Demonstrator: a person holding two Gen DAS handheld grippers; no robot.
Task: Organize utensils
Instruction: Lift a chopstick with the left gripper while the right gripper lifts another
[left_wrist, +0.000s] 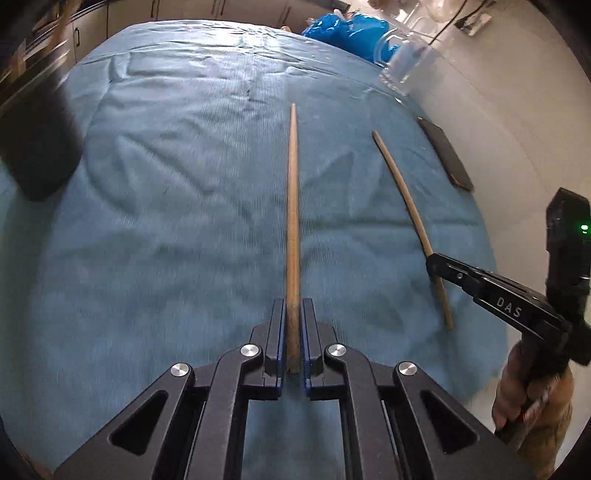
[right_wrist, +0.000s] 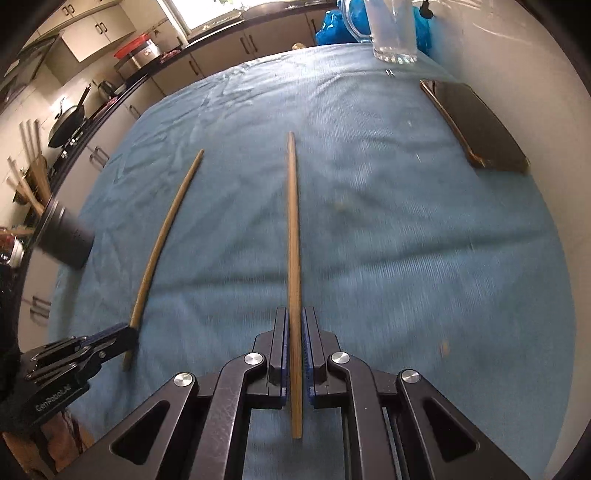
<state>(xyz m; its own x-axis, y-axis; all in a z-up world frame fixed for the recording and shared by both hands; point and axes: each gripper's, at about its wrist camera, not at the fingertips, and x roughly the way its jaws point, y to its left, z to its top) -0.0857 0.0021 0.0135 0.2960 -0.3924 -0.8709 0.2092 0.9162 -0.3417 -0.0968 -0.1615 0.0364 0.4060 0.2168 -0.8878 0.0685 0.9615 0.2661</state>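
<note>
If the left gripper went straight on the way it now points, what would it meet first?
Probably the blue cloth. The left gripper, shut on a chopstick, points steeply down at bare cloth, so the chopstick tip would likely touch first. Depth is unclear.

Blue-clothed table (left_wrist: 166, 240) – phone (right_wrist: 476, 127), glass (right_wrist: 393, 33)

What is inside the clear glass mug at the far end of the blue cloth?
The glass mug looks empty: the blue bag behind shows through it. Its top is cut off in the right wrist view, so the upper part stays unseen.
</note>
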